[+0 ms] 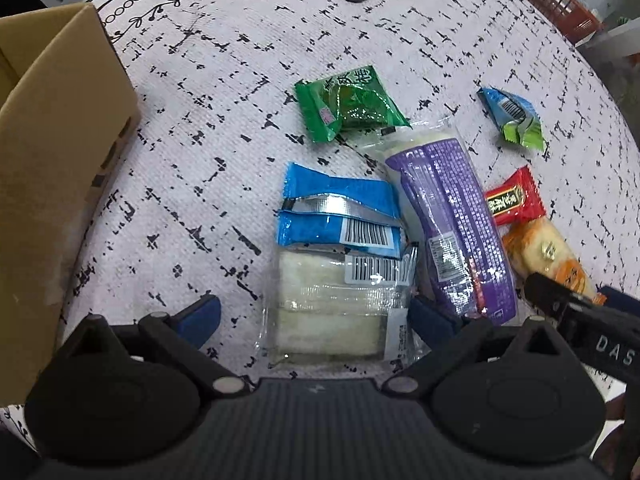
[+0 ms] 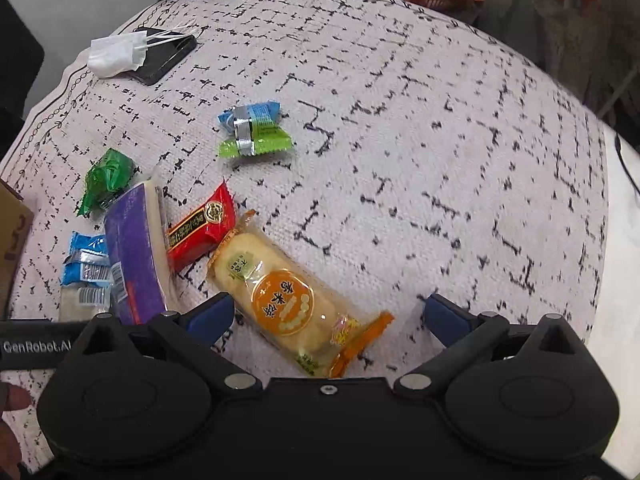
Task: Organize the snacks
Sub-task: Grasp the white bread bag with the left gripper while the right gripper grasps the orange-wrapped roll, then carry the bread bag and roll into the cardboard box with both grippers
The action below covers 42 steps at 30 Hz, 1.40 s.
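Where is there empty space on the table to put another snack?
Bare tablecloth lies right of the orange rice cracker pack, and between the cardboard box and the blue-topped pack. Around the purple pack it is crowded.

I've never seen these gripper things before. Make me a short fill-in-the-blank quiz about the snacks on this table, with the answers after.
1. The long packet beside the clear rice cake packet is coloured ____.
2. The left gripper has its fingers open around the clear ____ packet.
3. The small red snack touches the ____ rice cracker packet, which lies between the right gripper fingers.
4. The brown ____ box stands to the left of the snacks.

Answers: purple; rice cake; orange; cardboard
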Tool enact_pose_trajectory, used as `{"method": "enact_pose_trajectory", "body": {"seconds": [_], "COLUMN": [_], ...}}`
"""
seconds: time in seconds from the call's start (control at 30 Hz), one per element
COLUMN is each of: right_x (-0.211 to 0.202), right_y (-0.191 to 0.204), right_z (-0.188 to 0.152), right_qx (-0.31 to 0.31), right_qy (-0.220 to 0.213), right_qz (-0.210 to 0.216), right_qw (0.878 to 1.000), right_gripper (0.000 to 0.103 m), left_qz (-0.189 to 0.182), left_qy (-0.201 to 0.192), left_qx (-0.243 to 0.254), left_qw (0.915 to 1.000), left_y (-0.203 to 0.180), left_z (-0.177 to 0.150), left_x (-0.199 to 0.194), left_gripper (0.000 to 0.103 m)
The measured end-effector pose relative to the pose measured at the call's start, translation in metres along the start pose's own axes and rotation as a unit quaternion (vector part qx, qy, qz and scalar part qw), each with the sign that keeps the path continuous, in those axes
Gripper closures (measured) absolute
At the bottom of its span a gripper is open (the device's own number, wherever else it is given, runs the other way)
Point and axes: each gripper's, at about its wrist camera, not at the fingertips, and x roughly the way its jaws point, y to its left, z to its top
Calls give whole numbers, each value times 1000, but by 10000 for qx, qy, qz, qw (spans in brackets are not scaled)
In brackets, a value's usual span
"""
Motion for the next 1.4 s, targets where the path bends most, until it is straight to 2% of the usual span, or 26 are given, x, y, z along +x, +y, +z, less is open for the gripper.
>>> {"method": "enact_pose_trajectory", "body": {"seconds": [0.1, 0.2, 0.27, 0.37, 0.43, 0.8, 1.07, 1.4], "right_x": [2, 4, 1, -6, -11, -51, -86, -130], "right_y": [10, 24, 27, 29, 28, 15, 18, 28], "right_z": [4, 3, 1, -2, -7, -31, -37, -44], "right_qx": [-255, -631, -715, -637, -571, -42, 105, 364], "right_qy": [0, 11, 2, 71, 140, 105, -105, -380], "right_qz": [-22, -114, -133, -84, -30, 102, 193, 561], "right_qw": [9997, 9979, 9974, 9979, 9983, 9999, 9997, 9970], "right_gripper": [9, 22, 35, 54, 59, 61, 61, 62], "left_qz": [24, -63, -130, -164, -207, -267, -398, -530], "left_qy": [32, 69, 63, 60, 74, 32, -243, -613], "left_qx": [34, -30, -17, -42, -113, -193, -142, -145], "left_qw": [10000, 10000, 9999, 9998, 9997, 9995, 9988, 9966], "left_y": [-2, -2, -1, 1, 6, 21, 24, 35], "left_z": [0, 0, 0, -3, -5, -34, -46, -56], "left_x": [1, -1, -4, -10, -15, -39, -74, -119], "left_gripper": [4, 16, 30, 41, 44, 47, 47, 47]}}
